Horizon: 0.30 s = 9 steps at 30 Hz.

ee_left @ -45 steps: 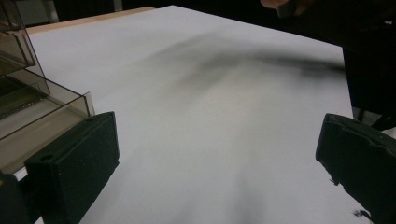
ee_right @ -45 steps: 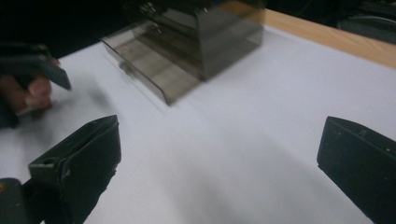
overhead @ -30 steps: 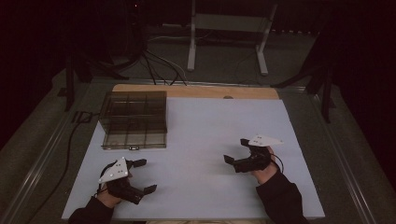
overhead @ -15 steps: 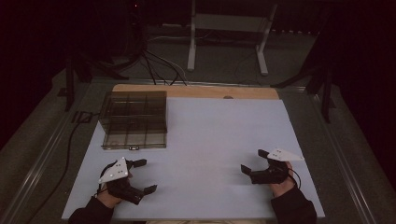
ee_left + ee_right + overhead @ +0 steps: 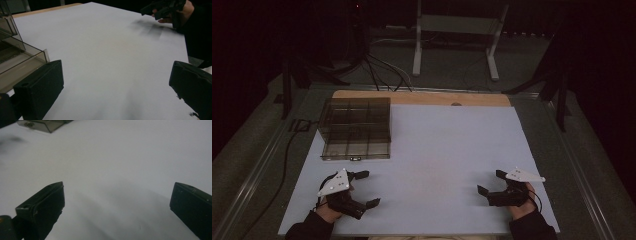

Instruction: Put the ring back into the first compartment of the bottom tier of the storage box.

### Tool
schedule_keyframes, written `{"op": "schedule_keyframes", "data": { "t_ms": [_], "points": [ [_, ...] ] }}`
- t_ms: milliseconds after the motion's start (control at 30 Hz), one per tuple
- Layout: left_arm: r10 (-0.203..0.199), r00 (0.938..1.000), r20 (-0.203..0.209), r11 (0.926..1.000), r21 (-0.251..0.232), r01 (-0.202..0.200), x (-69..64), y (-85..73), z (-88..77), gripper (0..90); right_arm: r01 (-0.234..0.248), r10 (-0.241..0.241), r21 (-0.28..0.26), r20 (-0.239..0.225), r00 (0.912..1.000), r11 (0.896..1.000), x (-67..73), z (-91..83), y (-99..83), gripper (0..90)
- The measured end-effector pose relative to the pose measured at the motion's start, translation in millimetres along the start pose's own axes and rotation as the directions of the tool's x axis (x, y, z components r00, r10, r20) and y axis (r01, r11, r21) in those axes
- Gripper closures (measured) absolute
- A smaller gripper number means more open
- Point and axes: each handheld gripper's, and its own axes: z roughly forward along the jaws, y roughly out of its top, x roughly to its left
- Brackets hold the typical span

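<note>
My left gripper [image 5: 366,189] rests low at the front left of the white table sheet [image 5: 447,150], its jaws wide open with nothing between them. At the front right, my right gripper [image 5: 492,182] is also open and empty, jaws pointing left. A smoky transparent compartment box [image 5: 357,128] stands at the back left of the sheet. In the left gripper view the box corner [image 5: 22,57] lies just beyond the left jaw, and the other hand with its gripper [image 5: 162,8] is at the top right. The right gripper view has the box edge [image 5: 45,125] far off at the top left.
A wooden strip [image 5: 422,97] runs along the far edge of the sheet. Beyond the table are a metal stand [image 5: 457,35] and cables [image 5: 377,65] on a dark floor. A black cable [image 5: 282,165] trails down the table's left side.
My right gripper has moved toward the front right of the sheet, nearer the person, and stayed open. The left gripper has held still.
</note>
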Motion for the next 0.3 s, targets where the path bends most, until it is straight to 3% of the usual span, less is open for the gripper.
{"op": "schedule_keyframes", "data": {
  "t_ms": [300],
  "points": [
    [0.002, 1.0000, -0.001, 1.0000, 0.008, -0.002, 0.3, 0.0, 1.4, 0.7, 0.017, -0.017, -0.015, -0.006, 0.9998, 1.000, 0.3, 1.9, 0.0, 0.0]
  ]
}}
